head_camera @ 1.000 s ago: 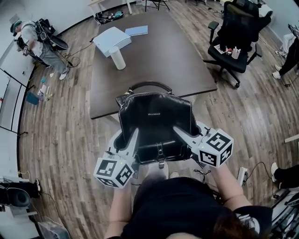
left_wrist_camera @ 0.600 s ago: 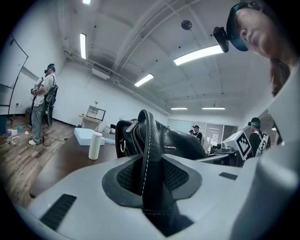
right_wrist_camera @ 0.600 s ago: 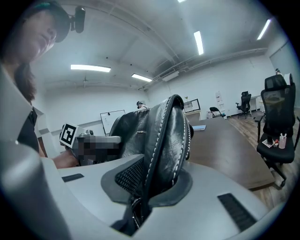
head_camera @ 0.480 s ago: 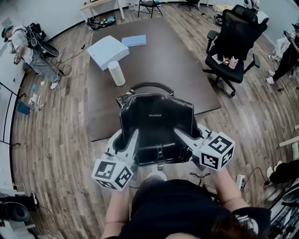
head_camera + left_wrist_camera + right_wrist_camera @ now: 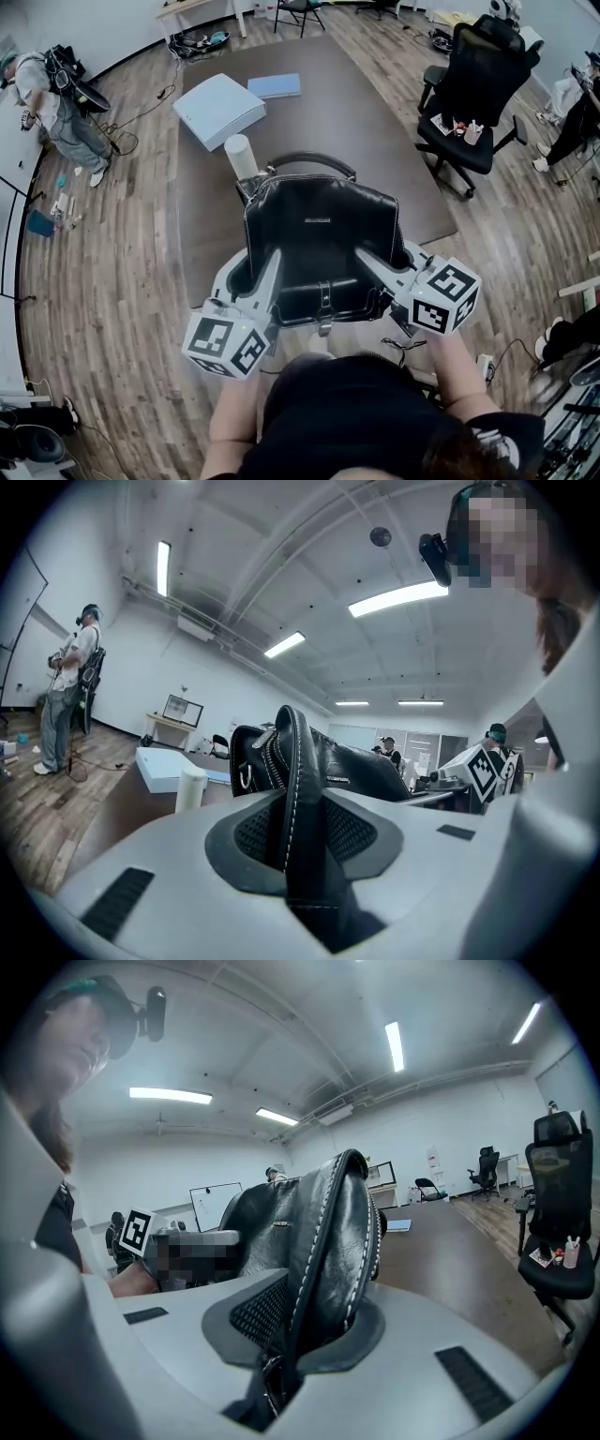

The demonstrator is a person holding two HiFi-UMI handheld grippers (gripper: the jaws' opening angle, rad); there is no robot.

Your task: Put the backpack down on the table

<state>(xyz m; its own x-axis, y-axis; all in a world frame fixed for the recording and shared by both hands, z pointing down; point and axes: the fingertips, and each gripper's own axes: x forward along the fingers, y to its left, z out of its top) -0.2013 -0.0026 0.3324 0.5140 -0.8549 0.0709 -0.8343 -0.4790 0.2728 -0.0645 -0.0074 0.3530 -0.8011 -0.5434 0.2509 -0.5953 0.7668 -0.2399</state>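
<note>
Left claw [image 5: 265,274]: mine, clamped tight on the backpack's [image 5: 319,230] left side.
Backpack: black, upright, held up between my claws, over the near edge of the worktop [image 5: 375,131].
Right claw [image 5: 373,262]: mine, clamped on its right side.

Near edge of table [image 5: 375,141] is hidden under backpack [image 5: 317,239]. Base of white cylinder [image 5: 241,155], at backpack's far left corner, is covered. Small items [image 5: 459,129] on chair [image 5: 473,84], right of backpack, are too small to identify. Person [image 5: 583,98] beyond is cut off by the edge.
</note>
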